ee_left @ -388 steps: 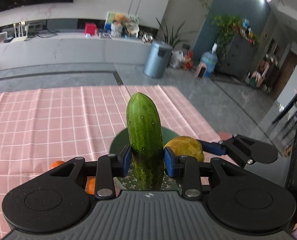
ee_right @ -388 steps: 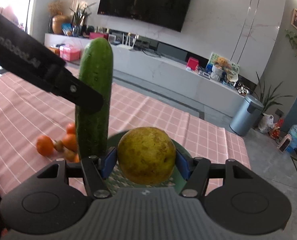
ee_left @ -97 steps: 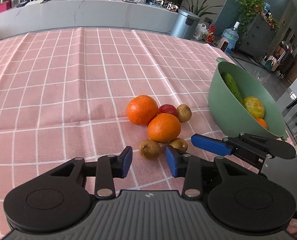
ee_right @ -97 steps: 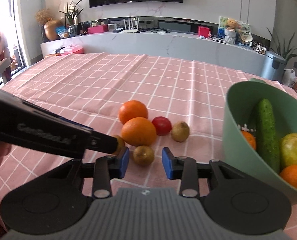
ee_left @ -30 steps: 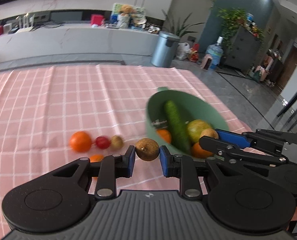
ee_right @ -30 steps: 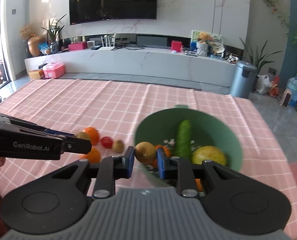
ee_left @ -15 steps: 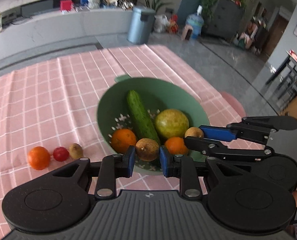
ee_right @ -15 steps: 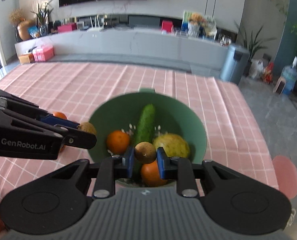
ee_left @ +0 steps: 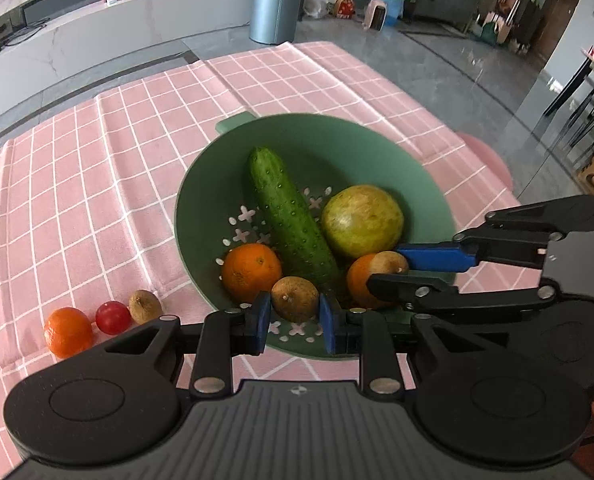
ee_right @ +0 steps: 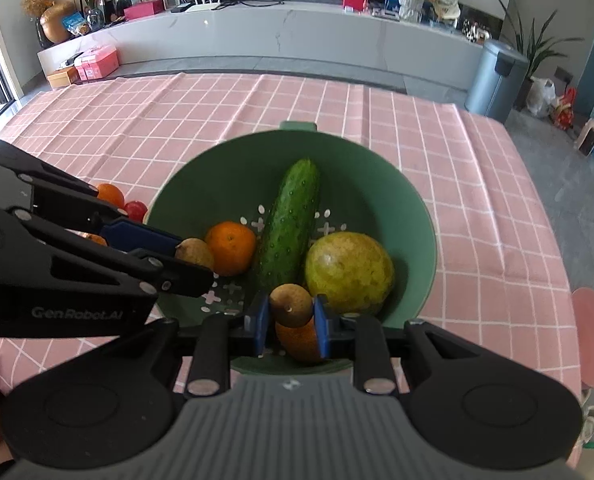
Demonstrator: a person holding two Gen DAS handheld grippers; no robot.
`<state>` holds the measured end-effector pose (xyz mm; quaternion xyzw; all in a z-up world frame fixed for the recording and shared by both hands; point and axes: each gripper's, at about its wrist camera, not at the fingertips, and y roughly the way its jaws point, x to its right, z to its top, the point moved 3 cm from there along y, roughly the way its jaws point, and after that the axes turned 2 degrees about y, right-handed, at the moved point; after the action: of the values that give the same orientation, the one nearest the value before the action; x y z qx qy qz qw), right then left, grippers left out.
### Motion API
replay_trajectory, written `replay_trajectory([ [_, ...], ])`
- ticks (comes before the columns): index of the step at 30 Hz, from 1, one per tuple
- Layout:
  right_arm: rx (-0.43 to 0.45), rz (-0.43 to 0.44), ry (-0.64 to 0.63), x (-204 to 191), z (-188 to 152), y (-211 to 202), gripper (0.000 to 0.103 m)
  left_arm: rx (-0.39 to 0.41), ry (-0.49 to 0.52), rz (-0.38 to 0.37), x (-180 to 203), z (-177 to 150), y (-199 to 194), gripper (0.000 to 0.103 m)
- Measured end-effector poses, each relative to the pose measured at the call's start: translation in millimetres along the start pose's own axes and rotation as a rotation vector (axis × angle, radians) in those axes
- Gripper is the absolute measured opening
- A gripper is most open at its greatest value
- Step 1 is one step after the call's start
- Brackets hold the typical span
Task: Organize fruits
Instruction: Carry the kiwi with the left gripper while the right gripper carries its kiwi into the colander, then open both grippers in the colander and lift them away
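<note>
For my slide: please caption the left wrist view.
Left gripper holds a small brown fruit over the green bowl.

The tabletop (ee_left: 97, 184) in pink checked cloth carries a green bowl (ee_left: 201, 200), with 1 orange (ee_left: 68, 333), 1 tomato (ee_left: 113, 317) and 1 brown fruit (ee_left: 145, 306) beside it.

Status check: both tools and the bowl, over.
Left tool shut on a brown fruit, right tool shut on another. Both over the green bowl. Orange, red fruit, brown one left on cloth.
</note>
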<state>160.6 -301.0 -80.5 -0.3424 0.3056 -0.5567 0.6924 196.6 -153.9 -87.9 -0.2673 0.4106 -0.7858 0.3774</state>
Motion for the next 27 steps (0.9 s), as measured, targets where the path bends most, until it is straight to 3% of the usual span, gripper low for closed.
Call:
replay_trajectory([
  [14, -0.009, 0.011, 0.021, 3.9, -3.0, 4.3, 0.02, 0.009, 0.027, 0.022, 3.6, -2.1, 4.7, 0.03],
  [20, 0.005, -0.013, 0.009, 2.4, -5.2, 0.4, 0.021, 0.038, 0.028, 0.037, 3.8, -4.2, 0.7, 0.038],
  [24, 0.026, -0.055, -0.019, 0.2, -5.4, -5.4, 0.034, 0.064, 0.013, 0.057, 2.1, -3.6, -7.3, 0.043],
  [27, 0.04, -0.071, -0.034, -1.4, -5.3, -10.7, 0.037, 0.086, 0.004, 0.059, 2.1, -4.3, -16.4, 0.046],
])
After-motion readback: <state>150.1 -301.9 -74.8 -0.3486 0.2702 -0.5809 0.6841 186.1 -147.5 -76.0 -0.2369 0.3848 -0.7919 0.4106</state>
